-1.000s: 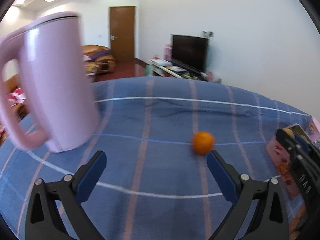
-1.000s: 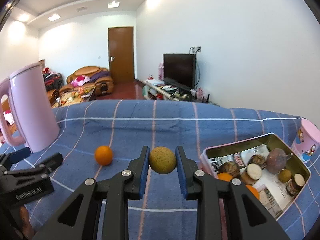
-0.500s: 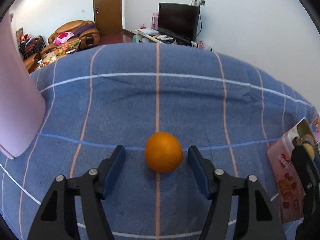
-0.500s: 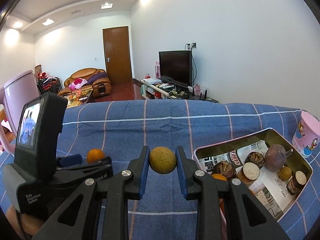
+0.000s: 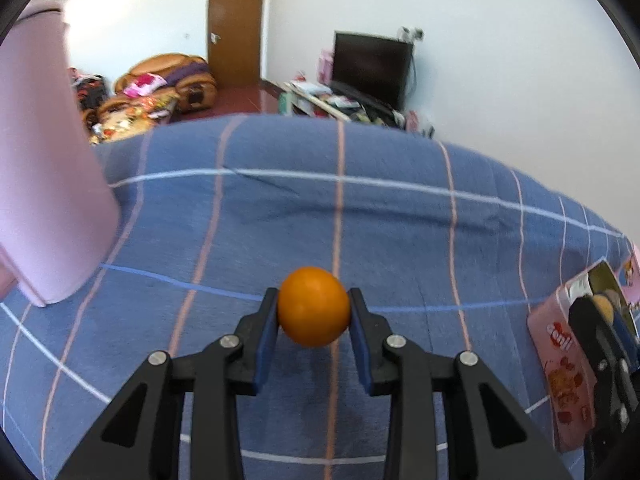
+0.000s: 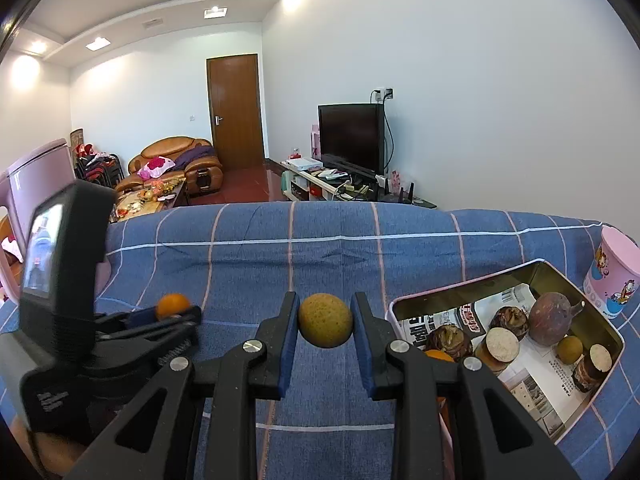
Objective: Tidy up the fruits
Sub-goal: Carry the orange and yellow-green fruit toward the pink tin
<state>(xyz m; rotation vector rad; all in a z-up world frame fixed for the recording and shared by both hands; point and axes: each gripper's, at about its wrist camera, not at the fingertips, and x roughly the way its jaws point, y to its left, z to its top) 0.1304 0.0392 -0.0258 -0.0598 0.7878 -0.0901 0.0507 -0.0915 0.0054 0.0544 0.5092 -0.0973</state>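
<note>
My left gripper (image 5: 313, 312) is shut on an orange (image 5: 313, 312) just above the blue checked cloth (image 5: 360, 208). It also shows at the left of the right wrist view (image 6: 176, 312) with the orange (image 6: 172, 305) between its fingers. My right gripper (image 6: 325, 320) is shut on a yellow-green round fruit (image 6: 325, 320) held above the cloth, left of a pink tin (image 6: 448, 292). The tin holds several fruits, among them a purple one (image 6: 550, 318) and a small yellow one (image 6: 569, 349). The tin's side (image 5: 560, 368) shows at the right edge of the left wrist view.
A tall pink kettle (image 5: 44, 184) stands on the cloth at the left, also in the right wrist view (image 6: 40, 176). A pink cartoon cup (image 6: 610, 276) stands behind the tin at the far right. Beyond the table are a sofa, a door and a television.
My left gripper moved up to the orange and shut on it. My right gripper kept hold of the yellow-green fruit and hardly moved.
</note>
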